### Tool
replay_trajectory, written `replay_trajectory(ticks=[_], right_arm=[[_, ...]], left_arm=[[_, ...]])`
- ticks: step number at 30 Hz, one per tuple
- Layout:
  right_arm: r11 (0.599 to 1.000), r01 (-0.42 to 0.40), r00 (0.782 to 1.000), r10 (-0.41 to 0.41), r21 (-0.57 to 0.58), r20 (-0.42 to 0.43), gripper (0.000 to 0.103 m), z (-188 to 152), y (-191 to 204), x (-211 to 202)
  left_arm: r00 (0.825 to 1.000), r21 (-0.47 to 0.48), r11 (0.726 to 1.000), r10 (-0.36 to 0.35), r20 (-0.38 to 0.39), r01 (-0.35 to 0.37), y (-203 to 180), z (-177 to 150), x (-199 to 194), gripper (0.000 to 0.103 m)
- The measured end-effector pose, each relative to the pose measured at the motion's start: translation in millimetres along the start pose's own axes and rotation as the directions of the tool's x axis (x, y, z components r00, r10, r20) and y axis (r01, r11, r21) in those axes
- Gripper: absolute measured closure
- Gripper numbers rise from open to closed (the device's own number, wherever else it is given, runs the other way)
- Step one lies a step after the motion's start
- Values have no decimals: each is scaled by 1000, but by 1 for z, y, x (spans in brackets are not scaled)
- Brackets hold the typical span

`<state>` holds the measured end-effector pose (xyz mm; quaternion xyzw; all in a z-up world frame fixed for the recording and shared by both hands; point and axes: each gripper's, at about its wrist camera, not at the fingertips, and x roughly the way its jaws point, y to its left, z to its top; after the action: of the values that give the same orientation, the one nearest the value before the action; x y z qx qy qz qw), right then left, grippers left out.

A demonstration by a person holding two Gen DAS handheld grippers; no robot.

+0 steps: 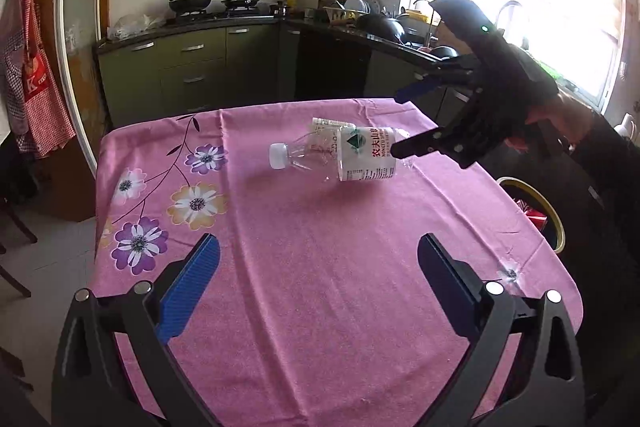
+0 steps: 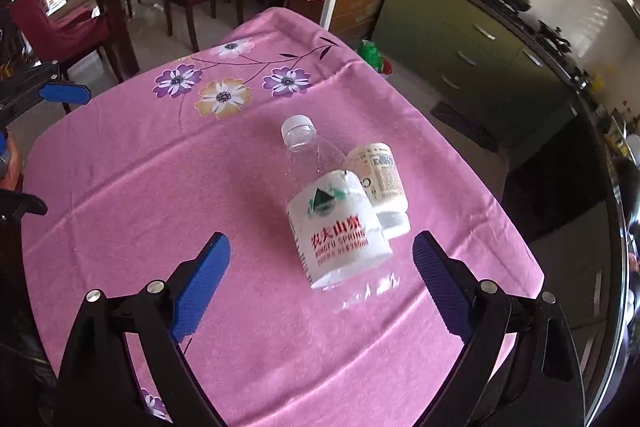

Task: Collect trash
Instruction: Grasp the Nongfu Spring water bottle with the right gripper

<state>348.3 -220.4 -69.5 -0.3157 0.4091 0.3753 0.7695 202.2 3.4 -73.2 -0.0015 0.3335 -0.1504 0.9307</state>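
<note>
A: Bottle position?
B: Clear plastic water bottle (image 2: 334,211) lies mid-frame on pink desk (image 2: 120,195), cap away from right gripper (image 2: 320,259), nearer, jaws apart.
A: Left gripper (image 1: 318,267)?
B: Apart, farther.

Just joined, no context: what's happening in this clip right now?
A person holds a two-finger gripper in each hand over a table with a pink floral tablecloth. The right gripper is open, its fingers either side of the base of a clear plastic water bottle lying on its side, not gripped. A small white container lies against the bottle. The left gripper hangs open farther back, holding nothing. A trash bin sits beside the table.
</note>
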Motion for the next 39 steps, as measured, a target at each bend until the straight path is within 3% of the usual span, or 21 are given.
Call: replay_trajectory(ticks=[7, 18, 24, 30, 35, 39], right_arm=[[994, -94, 990, 88, -51, -106, 20, 27, -5, 38], [983, -171, 969, 155, -67, -190, 20, 17, 10, 54], [995, -79, 959, 59, -63, -278, 20, 20, 6, 78], [995, -68, 934, 38, -74, -356, 20, 19, 18, 102], [996, -61, 896, 84, 66, -435, 18, 27, 7, 124], [986, -44, 885, 114, 164, -451, 19, 32, 1, 131]], left_arm=[[1000, 5, 1000, 6, -14, -6, 10, 0, 8, 9], [1000, -15, 1000, 3, -19, -4, 21, -4, 10, 9], [1000, -10, 1000, -2, -24, 2, 18, -5, 11, 9], [1000, -8, 1000, -1, -23, 0, 20, -5, 10, 9], [1000, -10, 1000, -2, -22, 1, 20, -6, 8, 9], [1000, -10, 1000, 2, -27, -2, 20, -7, 6, 9]])
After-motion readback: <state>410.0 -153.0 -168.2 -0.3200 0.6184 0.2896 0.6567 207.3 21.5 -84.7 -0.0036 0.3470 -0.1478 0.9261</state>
